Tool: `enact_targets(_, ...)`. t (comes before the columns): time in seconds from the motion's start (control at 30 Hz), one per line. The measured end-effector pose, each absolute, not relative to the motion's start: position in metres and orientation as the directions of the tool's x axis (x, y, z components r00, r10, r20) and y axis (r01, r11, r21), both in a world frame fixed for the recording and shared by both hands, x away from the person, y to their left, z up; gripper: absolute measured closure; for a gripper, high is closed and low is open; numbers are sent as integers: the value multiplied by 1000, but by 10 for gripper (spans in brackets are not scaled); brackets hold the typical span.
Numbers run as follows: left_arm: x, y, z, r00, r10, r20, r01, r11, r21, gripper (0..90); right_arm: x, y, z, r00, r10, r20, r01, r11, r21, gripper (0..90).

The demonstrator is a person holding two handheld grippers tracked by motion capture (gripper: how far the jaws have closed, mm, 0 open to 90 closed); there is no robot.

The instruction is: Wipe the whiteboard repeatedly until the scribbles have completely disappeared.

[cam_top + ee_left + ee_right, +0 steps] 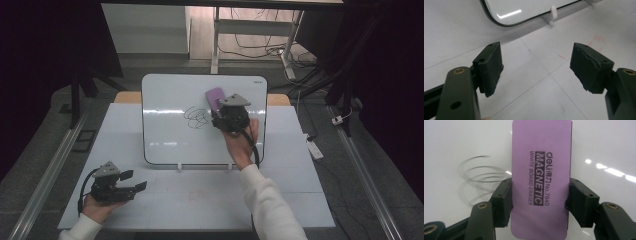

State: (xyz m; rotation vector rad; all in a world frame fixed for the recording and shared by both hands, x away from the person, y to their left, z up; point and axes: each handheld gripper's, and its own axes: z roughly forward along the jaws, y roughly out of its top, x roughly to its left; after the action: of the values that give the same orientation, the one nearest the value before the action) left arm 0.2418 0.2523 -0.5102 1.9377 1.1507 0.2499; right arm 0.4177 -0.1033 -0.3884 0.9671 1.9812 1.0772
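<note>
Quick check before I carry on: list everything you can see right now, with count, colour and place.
Whiteboard: one, white with dark rim, standing upright on two small white feet at the table's middle.
Scribble: one, black, on the whiteboard just left of the eraser.
Eraser: one, purple, printed "MAGNETIC WHITE BOARD ERASER", at the board's face, gripped by its long sides.
Table: one, white top with faint red marks.
Cables: several, dark, on the floor behind the table.
Left gripper: black, jaws apart, empty, over the near-left table.
Right gripper: black, clamped on the eraser.
</note>
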Motion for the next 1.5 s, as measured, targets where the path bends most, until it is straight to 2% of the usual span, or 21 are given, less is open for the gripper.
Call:
enact_targets(0.17, 242, 252, -510, 557, 796, -236, 628, -217, 747, 266, 424, -129, -383, -450, 876, -172, 300, 329, 895, 408)
enact_targets(0.33, 242, 251, -510, 559, 795, -237, 628, -219, 747, 265, 424, -130, -382, -454, 874, -174, 300, 333, 894, 408)
enact_targets(0.43, 243, 251, -510, 561, 792, -239, 629, -220, 746, 265, 424, -117, -383, -493, 853, -172, 286, 345, 894, 408)
enact_targets(0.47, 243, 251, -510, 562, 790, -247, 629, -214, 747, 264, 424, -99, -385, -520, 832, -191, 272, 374, 887, 408)
enact_targets(0.7, 242, 252, -509, 563, 787, -251, 627, -209, 751, 264, 410, -47, -402, -605, 760, -239, 232, 455, 860, 408)
enact_targets(0.87, 243, 252, -509, 563, 788, -251, 626, -208, 751, 264, 402, -34, -413, -651, 729, -210, 236, 458, 857, 408)
enact_targets(0.97, 242, 252, -509, 563, 788, -250, 626, -208, 752, 264, 398, -28, -417, -665, 706, -243, 214, 492, 844, 408)
enact_targets(1.1, 242, 253, -509, 563, 788, -250, 627, -210, 750, 264, 400, -38, -413, -648, 719, -251, 219, 492, 842, 407)
enact_targets(1.23, 242, 254, -509, 561, 789, -250, 627, -207, 751, 264, 410, -69, -401, -576, 784, -233, 243, 436, 866, 407)
enact_targets(1.4, 242, 253, -509, 561, 789, -249, 627, -209, 750, 264, 416, -84, -395, -563, 807, -178, 268, 382, 884, 407)
enact_targets(1.5, 242, 253, -509, 562, 789, -248, 627, -211, 750, 264, 417, -86, -394, -551, 813, -188, 264, 383, 885, 407)
